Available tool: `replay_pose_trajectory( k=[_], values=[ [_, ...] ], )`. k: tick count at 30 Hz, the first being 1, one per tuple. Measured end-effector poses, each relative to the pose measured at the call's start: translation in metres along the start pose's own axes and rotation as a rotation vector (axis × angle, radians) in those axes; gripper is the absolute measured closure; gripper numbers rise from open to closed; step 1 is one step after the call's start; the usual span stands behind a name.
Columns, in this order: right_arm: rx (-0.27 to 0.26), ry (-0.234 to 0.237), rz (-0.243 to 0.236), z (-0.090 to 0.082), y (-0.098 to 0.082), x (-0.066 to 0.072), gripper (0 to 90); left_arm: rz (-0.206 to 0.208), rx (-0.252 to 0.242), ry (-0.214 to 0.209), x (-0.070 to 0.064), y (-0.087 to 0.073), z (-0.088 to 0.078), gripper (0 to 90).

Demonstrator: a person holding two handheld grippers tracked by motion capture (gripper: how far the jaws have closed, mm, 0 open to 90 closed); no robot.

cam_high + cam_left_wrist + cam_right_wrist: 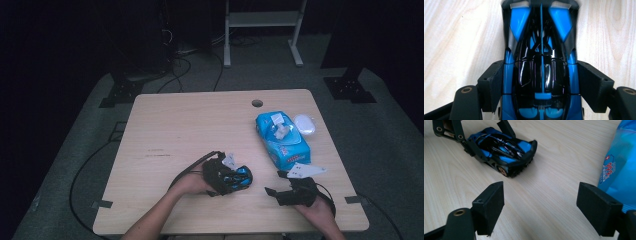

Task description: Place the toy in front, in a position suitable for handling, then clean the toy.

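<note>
A blue and black toy car [245,175] sits low at the front middle of the wooden table [175,130]. My left gripper [235,181] is shut on it. In the left gripper view the two pads [495,82] press on the flanks of the car [541,50], whose nose points away. From the right gripper view the car [504,152] seems to rest its wheels on the wood, with the left gripper [490,140] clamped around it. My right gripper [276,183] stands open to the right of the car, its jaws [540,207] wide apart over bare wood.
A blue pack of wipes [282,140] lies at the right side of the table, close to the right gripper; its edge [621,177] shows beside the right jaw. A white oval object [304,123] lies behind the pack. A cable hole [257,103] is near the far edge.
</note>
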State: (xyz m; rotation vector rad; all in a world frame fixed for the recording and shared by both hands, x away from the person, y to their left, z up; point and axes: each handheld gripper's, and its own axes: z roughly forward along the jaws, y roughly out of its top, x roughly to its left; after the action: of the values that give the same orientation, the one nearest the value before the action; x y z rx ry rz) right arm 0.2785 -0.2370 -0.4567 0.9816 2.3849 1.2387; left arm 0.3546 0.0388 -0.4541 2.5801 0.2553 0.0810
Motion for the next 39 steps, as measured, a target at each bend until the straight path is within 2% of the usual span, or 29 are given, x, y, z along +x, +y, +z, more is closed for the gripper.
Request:
replay_pose_trajectory(
  k=[6, 8, 10, 15, 16, 18, 21, 25, 26, 29, 31, 34, 39],
  values=[
    [0.002, -0.001, -0.004, 0.001, 0.0, 0.0, 21.3, -0.016, -0.023, 0.008, -0.001, -0.003, -0.002, 26.6],
    [-0.002, -0.005, 0.001, 0.0, 0.0, 0.0, 21.3, -0.056, -0.086, 0.013, -0.002, -0.007, -0.007, 21.4],
    [-0.006, -0.008, 0.004, 0.0, 0.0, -0.002, 21.2, -0.066, -0.122, 0.022, -0.003, -0.011, -0.013, 19.6],
    [-0.011, -0.033, -0.001, -0.003, 0.004, -0.004, 21.2, -0.094, -0.168, 0.052, -0.006, -0.024, -0.021, 16.4],
    [-0.011, -0.033, -0.001, -0.003, 0.004, -0.004, 21.2, -0.104, -0.192, 0.054, -0.006, -0.029, -0.025, 16.4],
    [-0.036, -0.056, 0.006, -0.01, 0.009, -0.008, 21.2, -0.119, -0.218, 0.077, -0.008, -0.039, -0.032, 12.6],
    [-0.061, -0.077, 0.015, -0.017, 0.016, -0.015, 21.3, -0.129, -0.252, 0.092, -0.009, -0.049, -0.041, 12.6],
    [-0.08, -0.097, 0.015, -0.022, 0.028, -0.024, 21.3, -0.163, -0.313, 0.115, -0.01, -0.06, -0.051, 12.4],
    [-0.08, -0.097, 0.015, -0.022, 0.028, -0.024, 21.3, -0.163, -0.313, 0.115, -0.01, -0.06, -0.051, 11.5],
    [-0.075, -0.137, 0.018, -0.022, 0.04, -0.033, 21.3, -0.169, -0.326, 0.129, -0.01, -0.064, -0.054, 11.3],
    [-0.096, -0.176, 0.027, -0.024, 0.048, -0.039, 21.3, -0.163, -0.327, 0.147, -0.011, -0.065, -0.055, 10.3],
    [-0.115, -0.217, 0.039, -0.026, 0.058, -0.049, 21.3, -0.157, -0.328, 0.147, -0.011, -0.065, -0.056, 10.2],
    [-0.098, -0.276, 0.062, -0.022, 0.069, -0.069, 21.3, -0.142, -0.309, 0.154, -0.012, -0.068, -0.052, 9.5]
  ],
)
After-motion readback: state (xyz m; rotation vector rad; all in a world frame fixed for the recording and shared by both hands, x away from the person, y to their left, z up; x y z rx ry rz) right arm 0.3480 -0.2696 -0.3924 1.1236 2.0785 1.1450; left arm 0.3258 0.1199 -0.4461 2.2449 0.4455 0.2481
